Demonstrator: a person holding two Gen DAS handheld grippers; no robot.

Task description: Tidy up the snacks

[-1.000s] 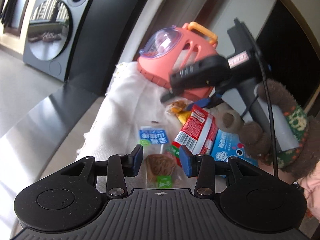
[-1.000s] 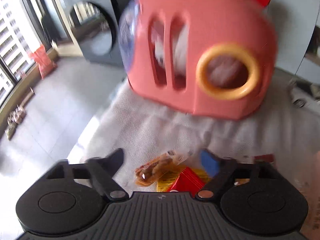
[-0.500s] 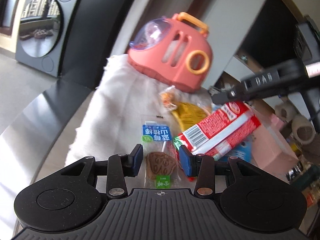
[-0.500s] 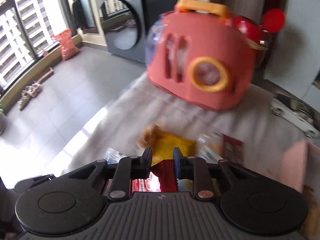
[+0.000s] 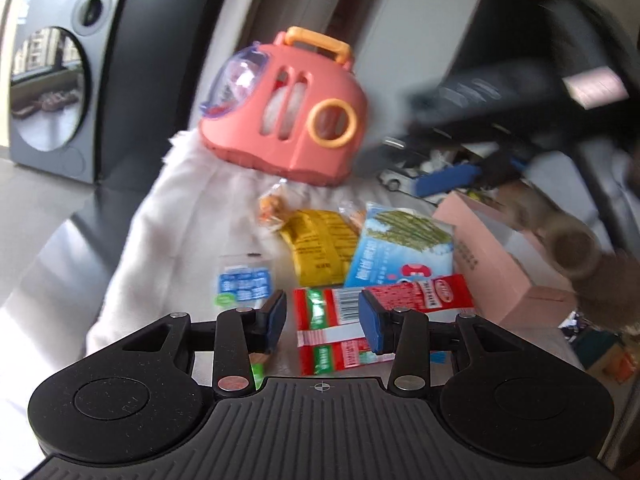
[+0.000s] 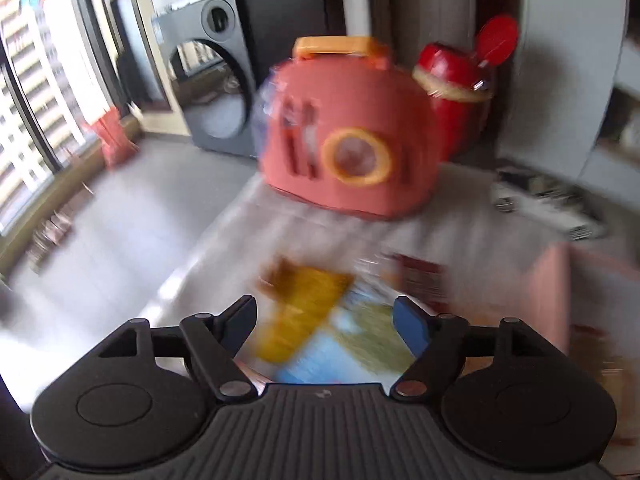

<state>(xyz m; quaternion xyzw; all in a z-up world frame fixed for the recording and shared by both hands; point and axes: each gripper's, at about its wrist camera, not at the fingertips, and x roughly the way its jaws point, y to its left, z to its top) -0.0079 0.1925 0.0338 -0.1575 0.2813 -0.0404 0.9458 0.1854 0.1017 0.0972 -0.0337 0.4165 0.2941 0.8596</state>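
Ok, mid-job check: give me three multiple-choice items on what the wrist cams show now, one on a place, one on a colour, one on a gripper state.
1. Where does the yellow packet lie?
A. inside the pink box
B. on the white cloth, in front of the pink carrier
C. on the floor

2. What colour is the carrier's handle?
A. orange
B. green
C. black

3. How does the right gripper stand?
A. shut on the red packet
B. shut on nothing
C. open

Answers:
1 B: it rests on the white cloth, nearer the camera than the pink carrier.
2 A: the handle on top is orange.
3 C: its fingers stand wide apart over the blurred packets, gripping nothing.
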